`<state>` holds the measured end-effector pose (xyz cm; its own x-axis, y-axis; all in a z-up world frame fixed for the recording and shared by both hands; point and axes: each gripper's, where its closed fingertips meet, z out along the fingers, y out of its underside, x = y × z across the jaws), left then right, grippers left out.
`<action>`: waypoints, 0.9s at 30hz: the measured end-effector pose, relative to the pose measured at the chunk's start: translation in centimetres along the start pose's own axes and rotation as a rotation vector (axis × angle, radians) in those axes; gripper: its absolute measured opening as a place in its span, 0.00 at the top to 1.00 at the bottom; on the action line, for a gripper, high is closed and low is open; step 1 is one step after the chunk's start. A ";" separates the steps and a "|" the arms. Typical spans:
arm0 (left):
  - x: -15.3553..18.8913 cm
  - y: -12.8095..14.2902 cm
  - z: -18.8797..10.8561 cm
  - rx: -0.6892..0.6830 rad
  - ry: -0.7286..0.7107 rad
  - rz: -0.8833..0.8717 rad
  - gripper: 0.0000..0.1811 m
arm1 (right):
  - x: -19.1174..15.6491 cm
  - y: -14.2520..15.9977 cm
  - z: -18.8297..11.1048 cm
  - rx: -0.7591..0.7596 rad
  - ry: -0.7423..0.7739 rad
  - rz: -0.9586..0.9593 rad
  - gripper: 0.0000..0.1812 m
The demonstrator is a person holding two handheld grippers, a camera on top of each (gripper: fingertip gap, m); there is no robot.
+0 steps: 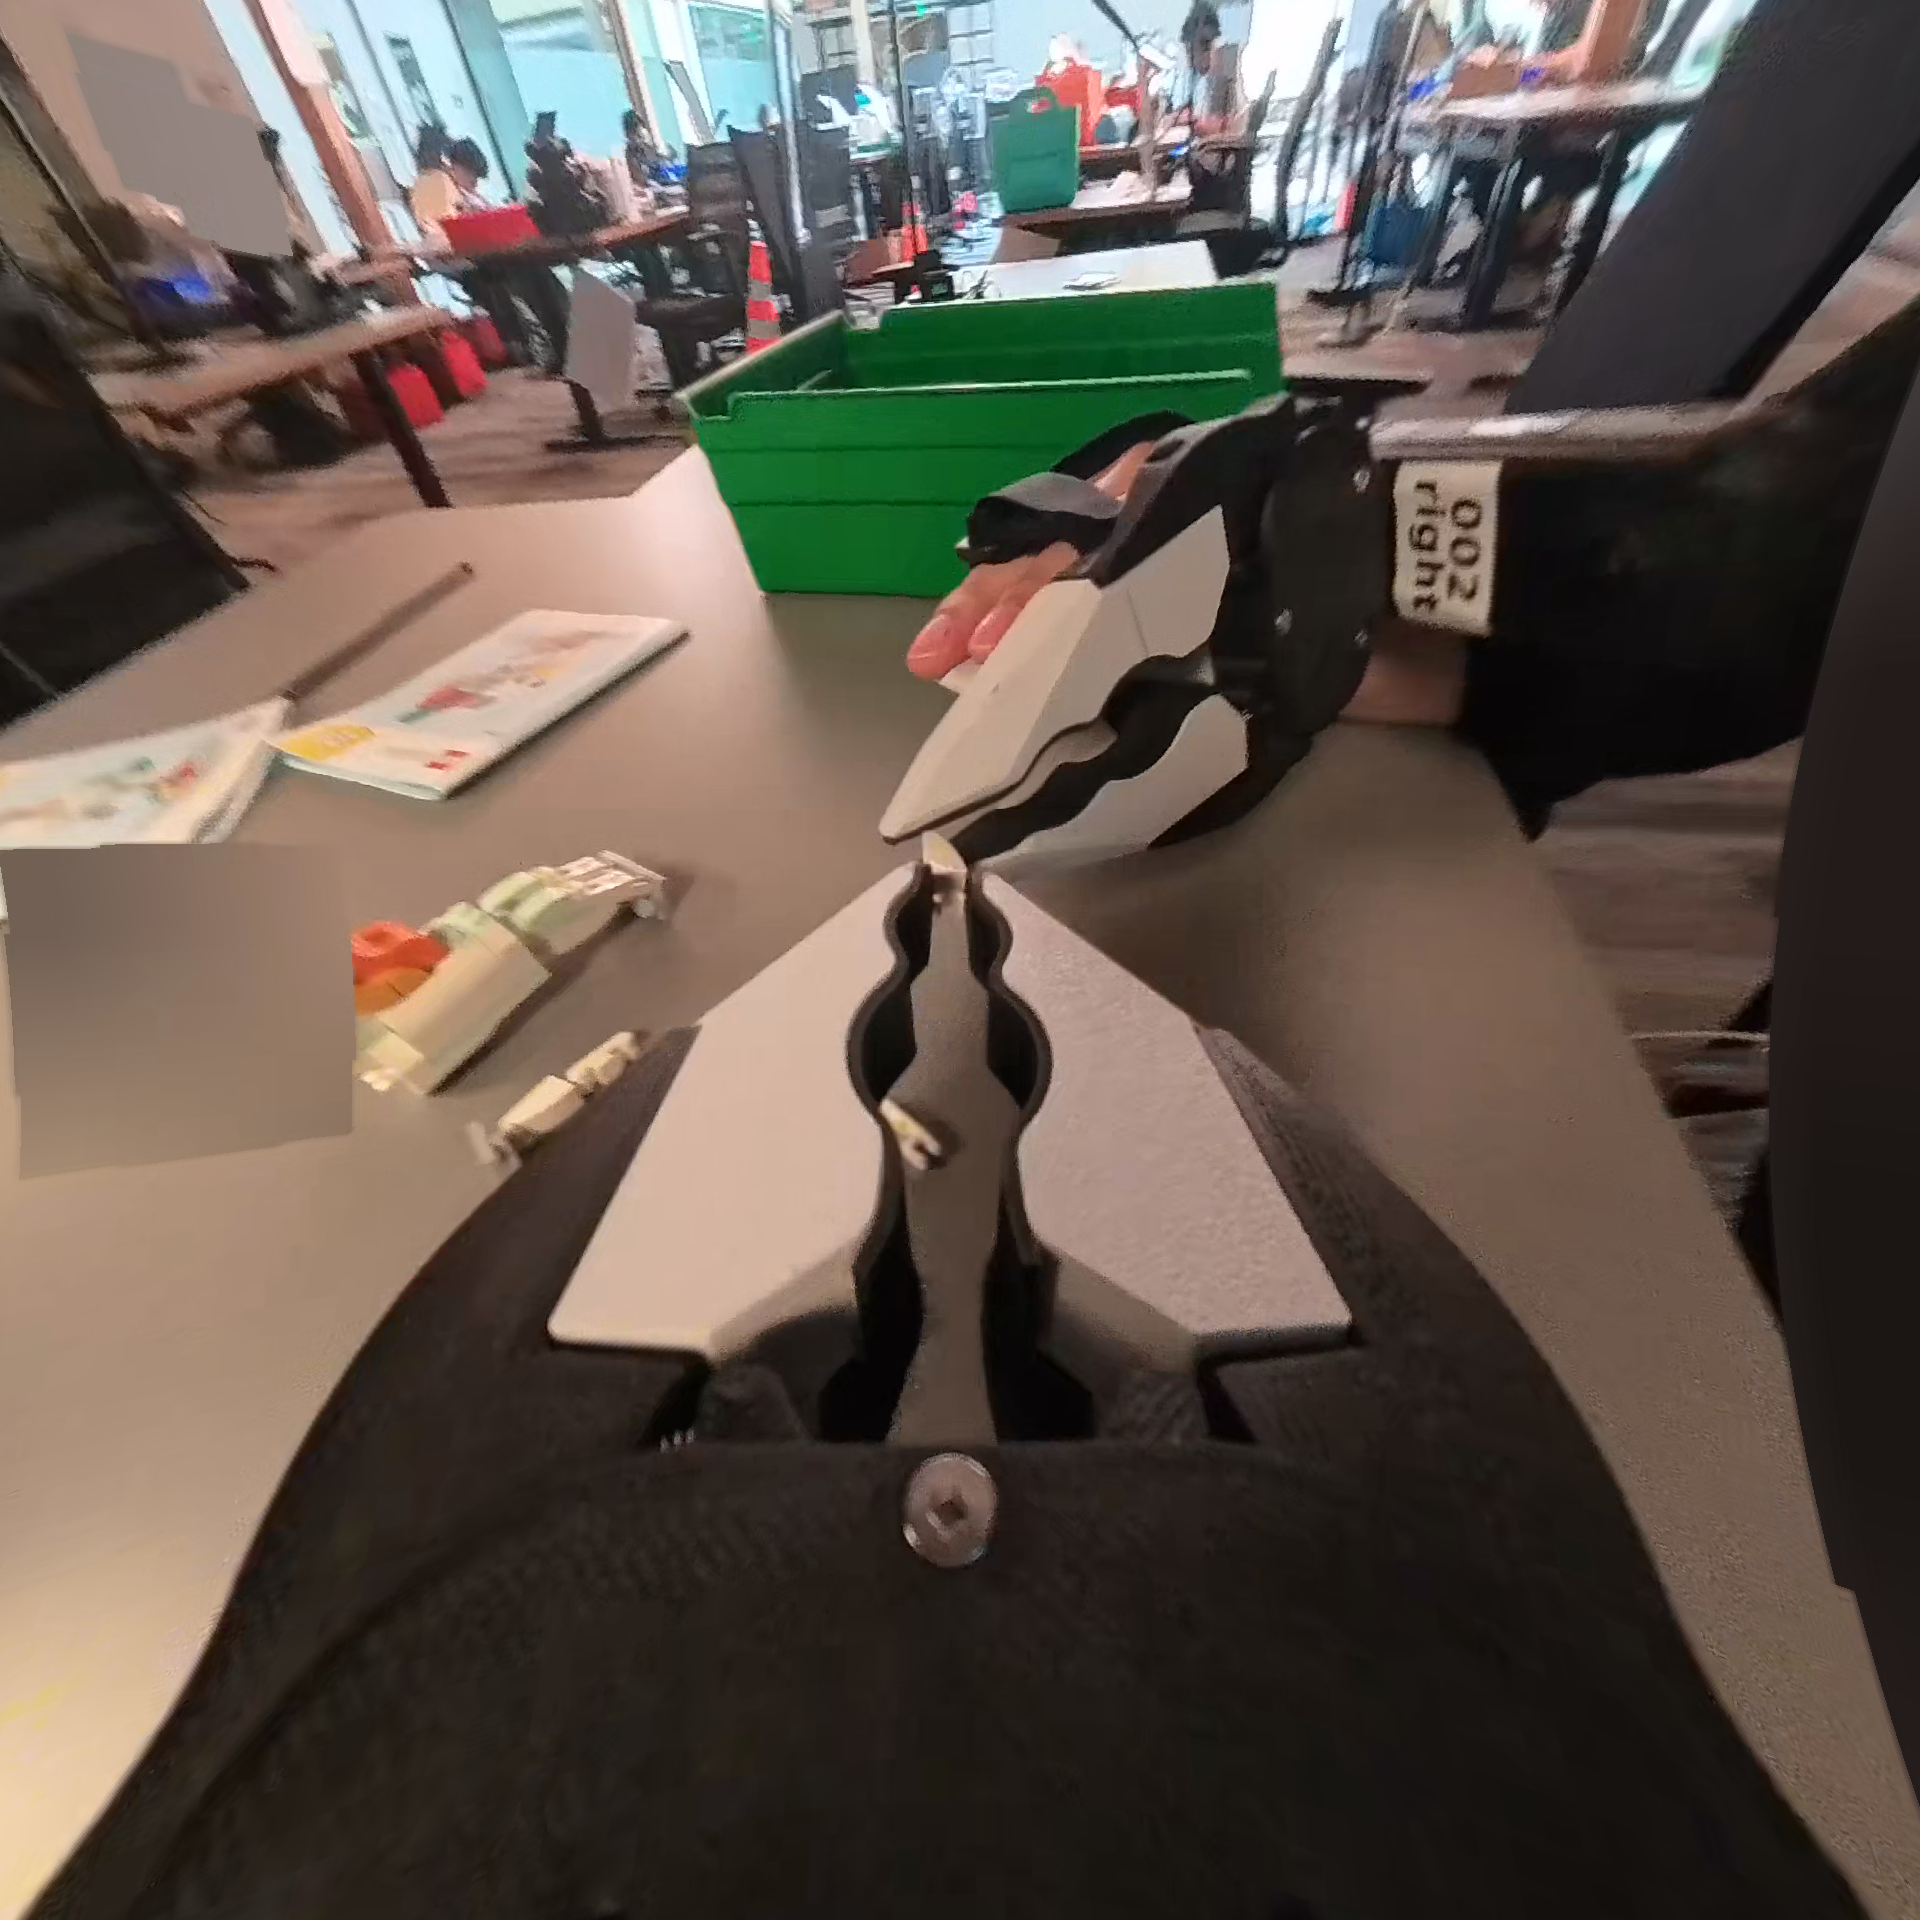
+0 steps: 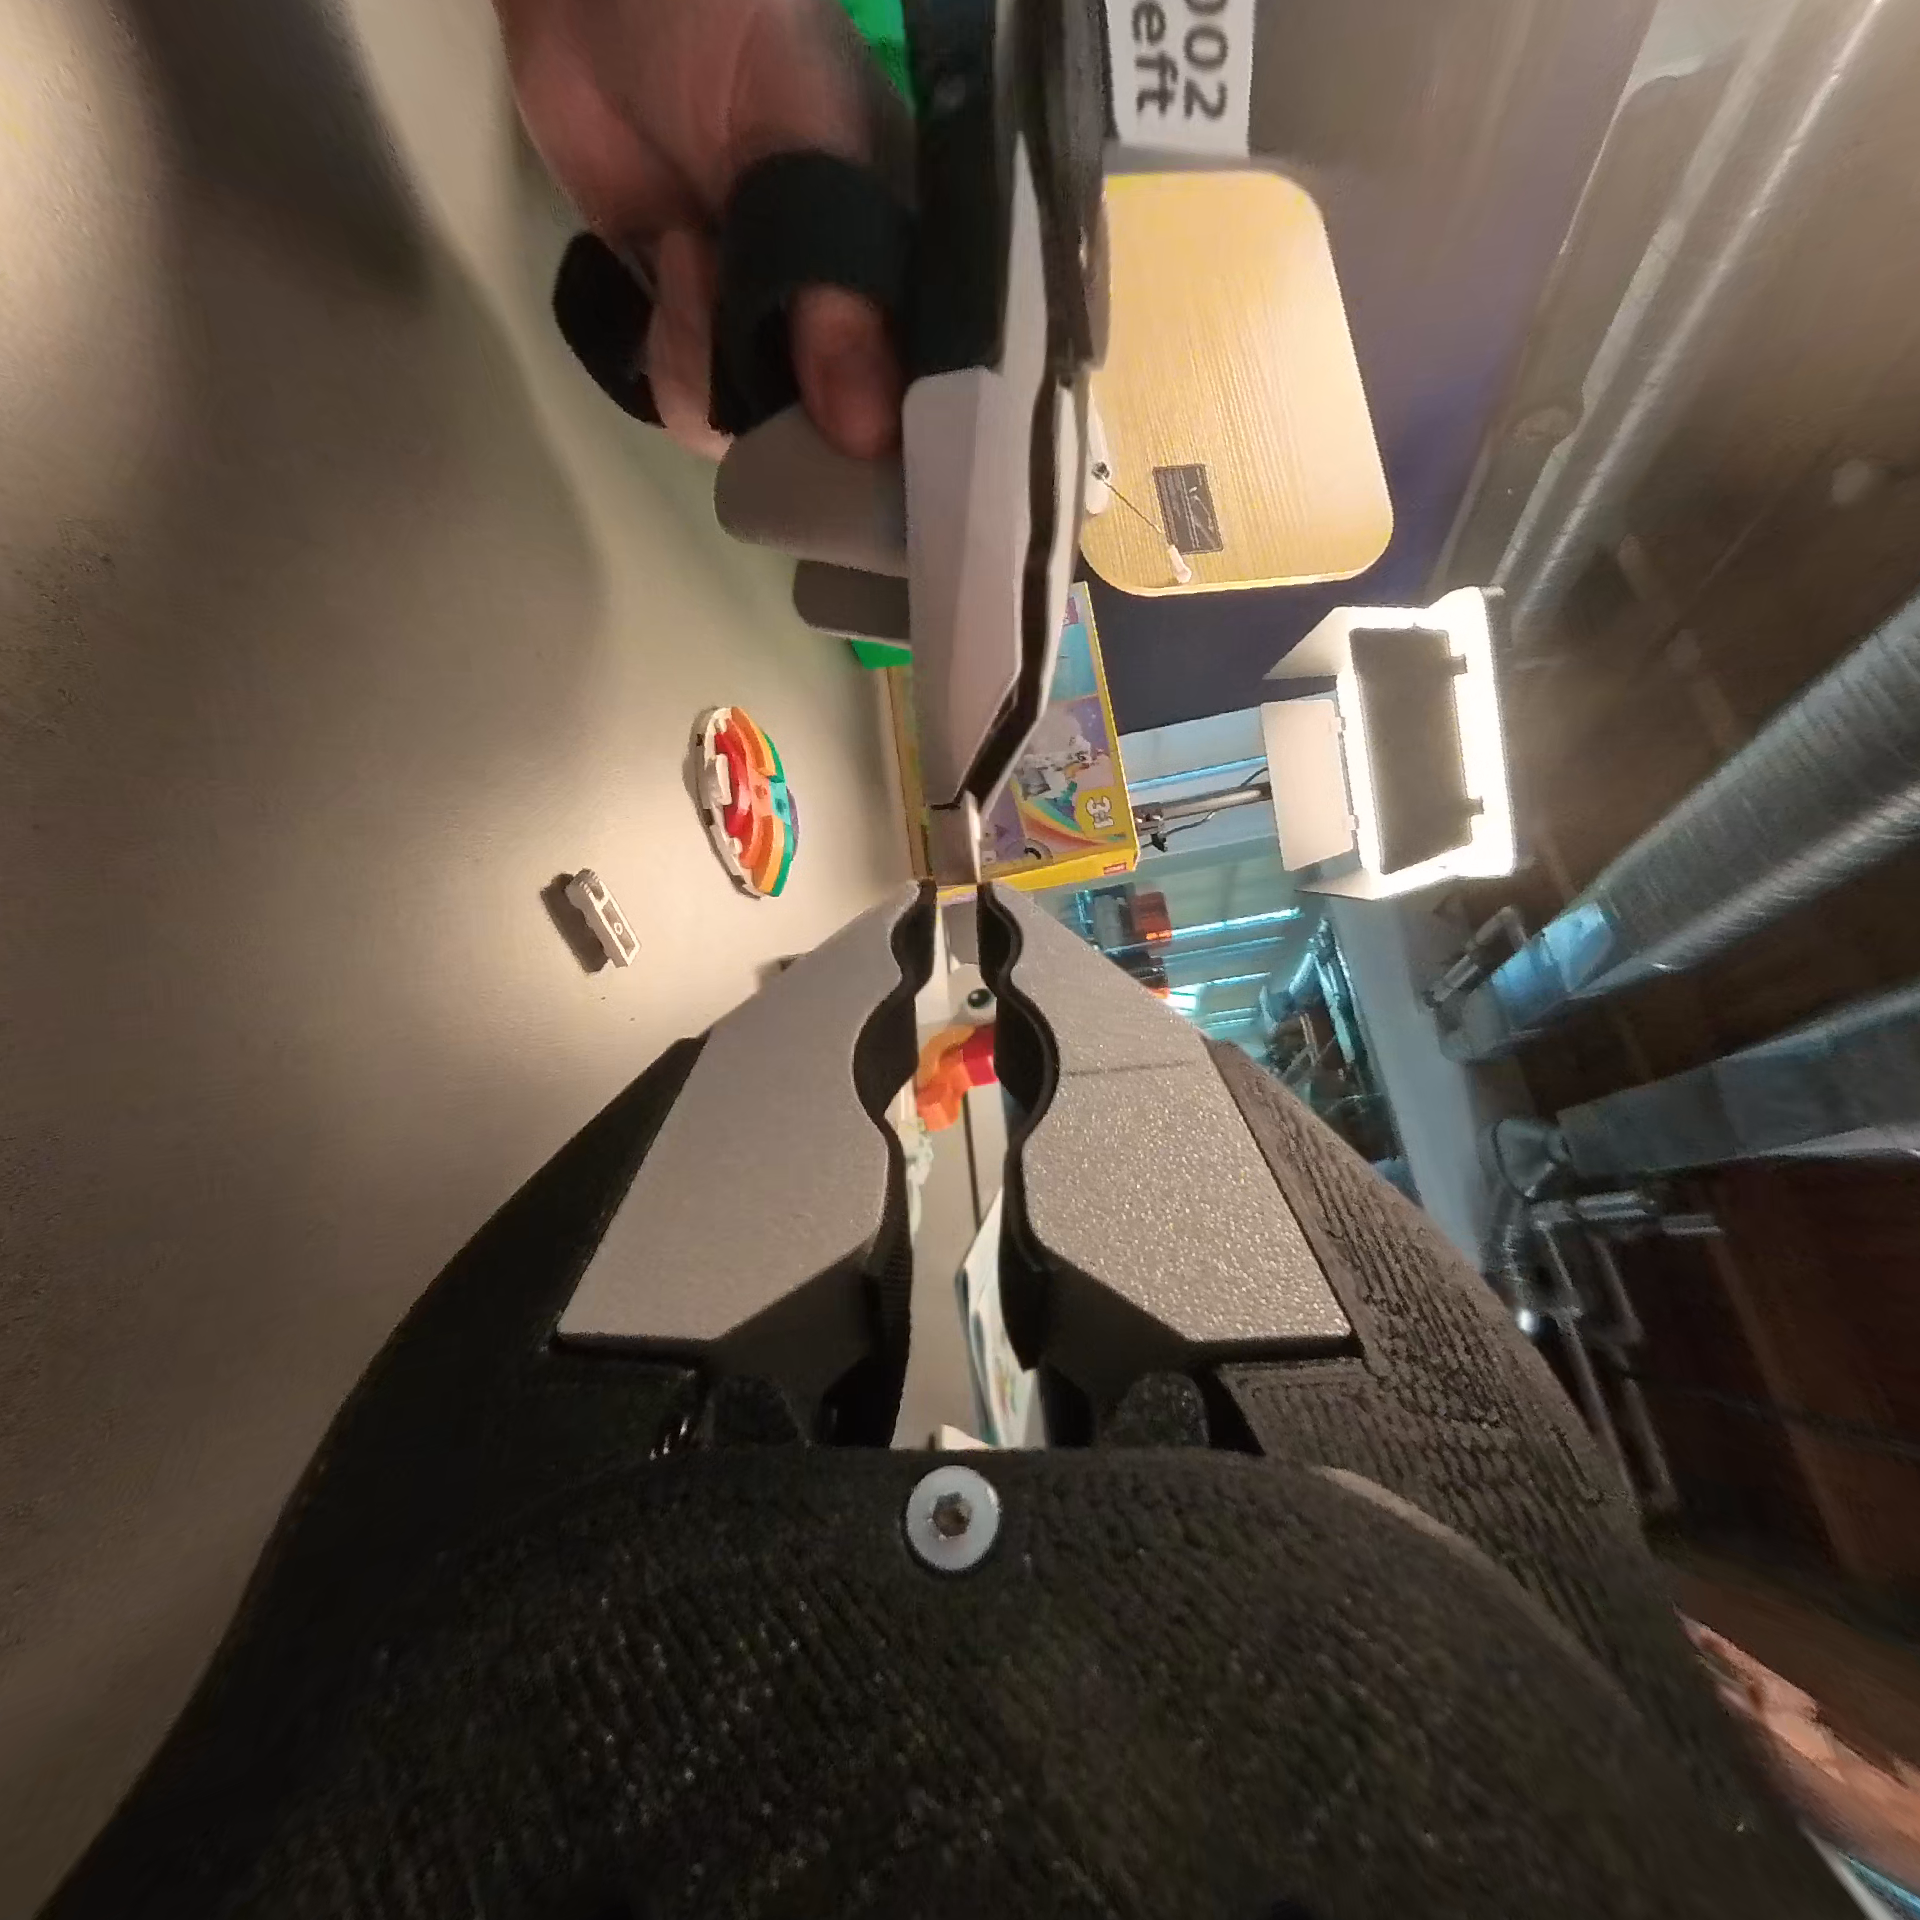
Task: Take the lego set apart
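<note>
A grey table [image 1: 727, 727] holds a green bin [image 1: 935, 457], booklets [image 1: 488, 696] and a pale part-built model [image 1: 488, 956] lying left of both grippers. Above it, the left gripper [image 1: 943, 878] and right gripper [image 2: 951, 899] meet tip to tip. Both are clamped on one small white piece [image 1: 943, 854], its long axis running from one gripper's tips to the other's, equally near both.

Grey table [image 1: 727, 727], desks [image 1: 582, 244] behind, ducts [image 2: 1714, 779]
</note>
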<state>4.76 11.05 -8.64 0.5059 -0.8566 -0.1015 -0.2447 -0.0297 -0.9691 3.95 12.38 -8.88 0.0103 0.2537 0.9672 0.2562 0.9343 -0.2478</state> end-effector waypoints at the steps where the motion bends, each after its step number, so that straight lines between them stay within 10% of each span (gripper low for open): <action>1: -0.1 0.0 0.0 -0.004 -0.021 0.040 0.97 | -0.1 0.0 0.0 0.004 -0.012 0.014 0.95; 14: -0.1 2.7 0.8 -0.190 -0.166 0.538 0.97 | -2.7 0.3 0.4 -0.005 -0.187 0.124 0.97; 27: -0.3 3.2 0.9 -0.194 -0.011 -0.096 0.94 | -3.2 1.2 0.7 -0.129 -0.108 -0.378 0.99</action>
<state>4.61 11.70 -11.91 0.5433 -0.8394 -0.0143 -0.3493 -0.2106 -0.9130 3.51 12.89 -12.31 -0.2072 -0.0699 0.9758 0.3417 0.9295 0.1391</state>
